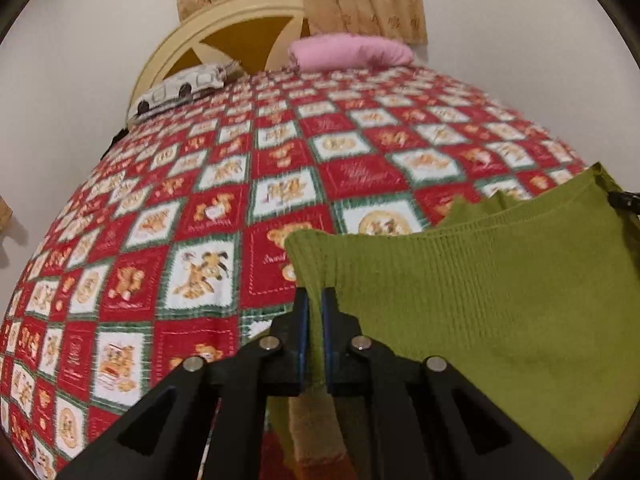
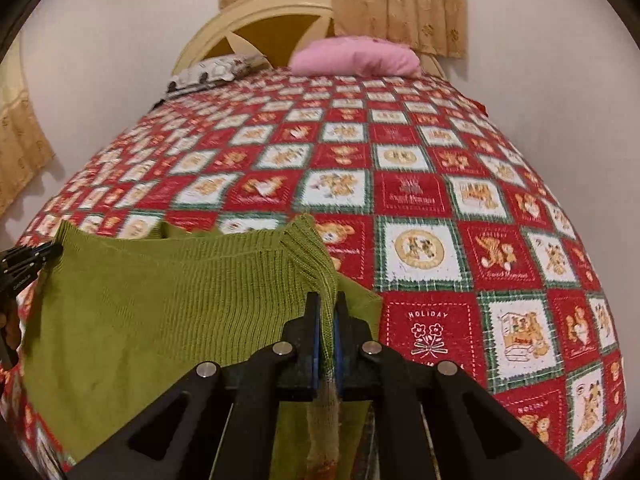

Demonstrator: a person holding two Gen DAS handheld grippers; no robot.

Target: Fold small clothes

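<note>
A green ribbed knit garment [image 1: 480,288] hangs stretched between my two grippers above the bed. My left gripper [image 1: 315,296] is shut on the garment's left corner, with knit pinched between its blue pads. In the right wrist view the same garment [image 2: 160,300] spreads to the left, and my right gripper [image 2: 328,304] is shut on its right ribbed corner. The tip of the right gripper [image 1: 622,199] shows at the far right edge of the left view. The left gripper [image 2: 28,260] shows at the left edge of the right view, clamped on the far corner.
A bed with a red, white and green holiday quilt [image 1: 240,200] fills both views. A pink pillow [image 1: 348,51] and a patterned pillow [image 1: 184,86] lie by the cream headboard [image 1: 224,24]. Beige curtains [image 2: 400,0] hang behind, and white walls flank the bed.
</note>
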